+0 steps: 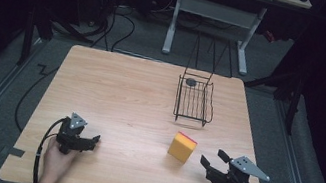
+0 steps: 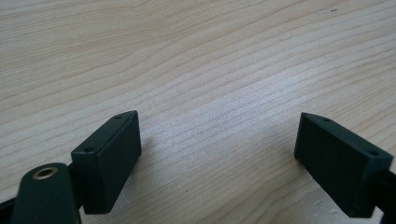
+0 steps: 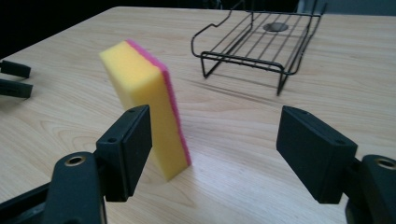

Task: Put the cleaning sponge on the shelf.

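High view: the yellow sponge (image 1: 182, 147) stands on edge right of centre on the table (image 1: 115, 93), just left of the right gripper (image 1: 213, 161), whose jaws gape empty at lower right. The left gripper (image 1: 91, 141) sits at lower left, well apart. A wire rack (image 1: 193, 100) lies above the sponge.

Left gripper view: jaws wide apart over bare wood, holding nothing.

Right gripper view: the sponge stands left of centre, beyond the left jaw, ungripped.
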Demonstrator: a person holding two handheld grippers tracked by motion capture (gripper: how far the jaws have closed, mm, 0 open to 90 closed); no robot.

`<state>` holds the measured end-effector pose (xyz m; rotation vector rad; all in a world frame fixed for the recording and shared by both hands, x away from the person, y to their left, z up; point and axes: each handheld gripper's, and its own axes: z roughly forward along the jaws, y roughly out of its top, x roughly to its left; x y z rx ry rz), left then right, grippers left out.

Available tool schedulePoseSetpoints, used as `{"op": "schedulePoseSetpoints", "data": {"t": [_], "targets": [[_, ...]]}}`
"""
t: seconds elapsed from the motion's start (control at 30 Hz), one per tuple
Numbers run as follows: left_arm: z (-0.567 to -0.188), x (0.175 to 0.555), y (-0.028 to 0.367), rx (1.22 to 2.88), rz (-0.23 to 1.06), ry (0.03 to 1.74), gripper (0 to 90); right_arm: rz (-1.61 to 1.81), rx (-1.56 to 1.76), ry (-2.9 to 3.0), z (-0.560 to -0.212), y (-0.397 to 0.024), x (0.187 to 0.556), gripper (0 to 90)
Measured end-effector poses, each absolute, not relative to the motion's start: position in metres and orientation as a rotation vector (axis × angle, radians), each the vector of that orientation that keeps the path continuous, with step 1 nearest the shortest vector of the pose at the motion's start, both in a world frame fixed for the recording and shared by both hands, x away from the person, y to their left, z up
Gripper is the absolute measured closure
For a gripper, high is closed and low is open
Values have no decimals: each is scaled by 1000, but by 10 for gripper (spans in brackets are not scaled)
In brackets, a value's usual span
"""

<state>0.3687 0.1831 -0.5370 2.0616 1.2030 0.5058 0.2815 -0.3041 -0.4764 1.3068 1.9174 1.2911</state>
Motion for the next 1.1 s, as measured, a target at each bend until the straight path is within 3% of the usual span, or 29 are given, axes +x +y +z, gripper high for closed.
{"op": "schedulePoseSetpoints", "data": {"t": [1.1], "targets": [[-537,369,183,2062,506,1203,151,1309,1175,2121,-493,-254,322,235]]}}
